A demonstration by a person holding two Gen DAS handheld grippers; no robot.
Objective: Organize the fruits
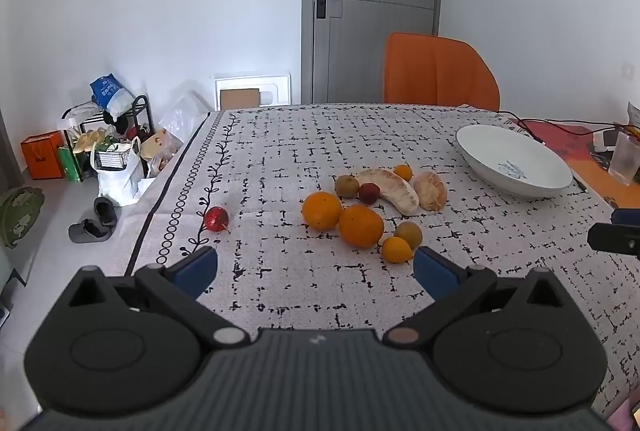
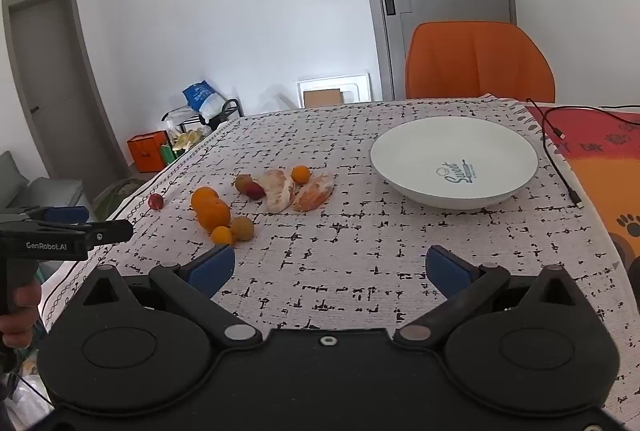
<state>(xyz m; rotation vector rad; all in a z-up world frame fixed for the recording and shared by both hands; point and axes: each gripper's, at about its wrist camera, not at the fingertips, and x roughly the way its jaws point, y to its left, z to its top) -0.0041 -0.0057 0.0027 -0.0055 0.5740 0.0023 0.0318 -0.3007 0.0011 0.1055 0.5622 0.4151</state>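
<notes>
Fruit lies in a cluster mid-table: two large oranges [image 1: 322, 210] [image 1: 361, 225], small oranges [image 1: 397, 249] [image 2: 300, 174], brownish kiwis [image 1: 408, 234] [image 2: 243, 182], a small red fruit [image 1: 369, 193] and two peeled pomelo pieces [image 1: 390, 189] [image 2: 314, 193]. A red fruit [image 1: 216, 218] sits apart at the left. The white bowl [image 2: 416, 147] stands empty at the right. My left gripper [image 1: 316, 269] hovers open just before the cluster. My right gripper [image 2: 330, 269] is open over bare cloth, nearer than the bowl.
An orange chair [image 1: 440, 71] stands behind the table's far edge. Black cables [image 2: 560, 159] run along the table's right side over a red-orange mat [image 2: 600, 143]. Bags, a rack and shoes crowd the floor at the left [image 1: 112, 151].
</notes>
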